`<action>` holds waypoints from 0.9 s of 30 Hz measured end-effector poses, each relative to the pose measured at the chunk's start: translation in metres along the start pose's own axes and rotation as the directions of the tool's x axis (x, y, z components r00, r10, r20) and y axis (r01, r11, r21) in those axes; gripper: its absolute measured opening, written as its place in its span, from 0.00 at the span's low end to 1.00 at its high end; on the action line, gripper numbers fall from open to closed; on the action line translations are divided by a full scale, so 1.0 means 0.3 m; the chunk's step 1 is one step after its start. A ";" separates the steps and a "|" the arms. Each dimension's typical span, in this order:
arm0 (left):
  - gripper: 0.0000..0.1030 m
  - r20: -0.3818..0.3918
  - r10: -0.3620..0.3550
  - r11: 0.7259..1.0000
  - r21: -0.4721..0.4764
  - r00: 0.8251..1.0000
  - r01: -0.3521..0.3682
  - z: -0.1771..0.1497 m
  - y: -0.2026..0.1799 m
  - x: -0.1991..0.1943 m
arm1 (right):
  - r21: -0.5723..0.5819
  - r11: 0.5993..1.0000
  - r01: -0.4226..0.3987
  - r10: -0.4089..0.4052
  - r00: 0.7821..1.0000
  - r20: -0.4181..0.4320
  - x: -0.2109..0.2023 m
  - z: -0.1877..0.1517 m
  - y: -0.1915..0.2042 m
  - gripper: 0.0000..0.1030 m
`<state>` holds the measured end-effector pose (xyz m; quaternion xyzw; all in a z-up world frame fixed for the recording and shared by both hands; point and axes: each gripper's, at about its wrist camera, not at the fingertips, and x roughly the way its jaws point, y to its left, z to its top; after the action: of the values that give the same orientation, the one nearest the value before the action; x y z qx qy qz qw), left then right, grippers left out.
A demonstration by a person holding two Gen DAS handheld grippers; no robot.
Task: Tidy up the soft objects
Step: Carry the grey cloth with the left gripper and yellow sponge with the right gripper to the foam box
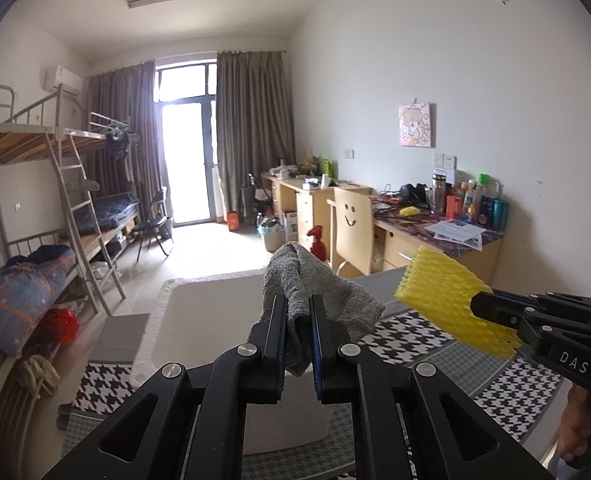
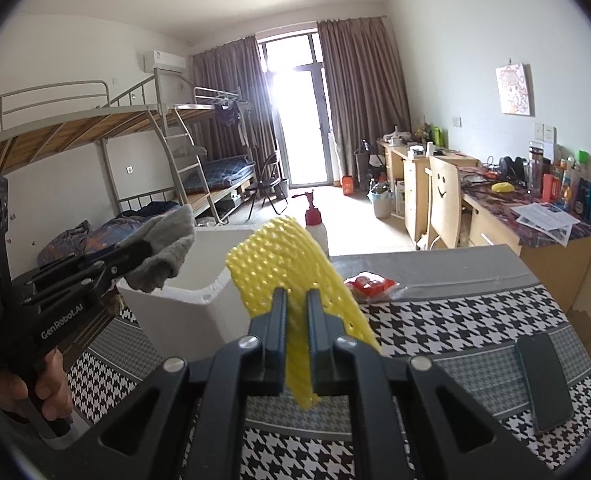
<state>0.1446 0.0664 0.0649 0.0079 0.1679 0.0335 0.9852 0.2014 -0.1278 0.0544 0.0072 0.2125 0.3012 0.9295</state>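
Note:
My left gripper (image 1: 298,304) is shut on a grey cloth (image 1: 315,284), which droops over both fingers above a white foam box (image 1: 199,320). From the right wrist view the same cloth (image 2: 163,248) hangs over that box (image 2: 199,300), with the left gripper (image 2: 145,246) coming in from the left. My right gripper (image 2: 296,300) is shut on a yellow foam net (image 2: 291,264), held up in the air over the table. That net (image 1: 451,296) shows at the right of the left wrist view, pinched by the right gripper (image 1: 473,306).
A houndstooth tablecloth (image 2: 455,320) covers the table. On it lie a dark phone (image 2: 545,384) and a red-and-white packet (image 2: 369,284). A red-capped pump bottle (image 2: 315,220) stands behind the box. Bunk beds (image 1: 35,200) fill the left, a cluttered desk (image 1: 435,228) the right.

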 end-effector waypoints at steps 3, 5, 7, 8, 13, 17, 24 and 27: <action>0.11 0.002 0.019 1.000 -0.012 1.000 -0.019 0.011 0.017 0.011 | 0.004 1.000 -0.006 0.006 1.000 0.000 0.013 0.016 0.007 0.11; 0.11 0.000 0.029 0.999 -0.022 1.000 -0.029 0.015 0.028 0.021 | 0.001 1.000 -0.009 0.009 1.000 -0.004 0.025 0.021 0.009 0.11; 0.11 -0.006 0.043 0.998 -0.034 0.999 -0.043 0.017 0.042 0.030 | -0.004 1.000 -0.012 0.012 1.000 -0.006 0.033 0.026 0.018 0.11; 0.11 -0.006 0.051 0.998 -0.039 0.999 -0.051 0.017 0.050 0.034 | -0.006 1.000 -0.016 0.016 1.000 -0.006 0.038 0.028 0.023 0.11; 0.11 -0.011 0.089 0.995 -0.047 0.996 -0.089 0.017 0.078 0.045 | -0.005 0.999 -0.031 0.031 0.999 -0.011 0.065 0.048 0.049 0.11; 0.11 -0.022 0.109 0.992 -0.055 0.994 -0.110 0.019 0.104 0.064 | -0.017 0.999 -0.033 0.033 0.999 -0.017 0.087 0.062 0.072 0.11; 0.11 -0.041 0.156 0.984 -0.076 0.987 -0.159 0.023 0.141 0.101 | -0.011 0.999 -0.051 0.051 0.998 -0.028 0.119 0.083 0.101 0.11; 0.11 -0.063 0.174 0.979 -0.095 0.983 -0.179 0.025 0.161 0.119 | -0.012 0.998 -0.061 0.061 0.998 -0.033 0.134 0.096 0.115 0.11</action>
<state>0.1775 0.1170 0.0615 -0.0276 0.1912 0.1292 0.9726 0.2228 -0.0735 0.0699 0.0027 0.2255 0.3308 0.9163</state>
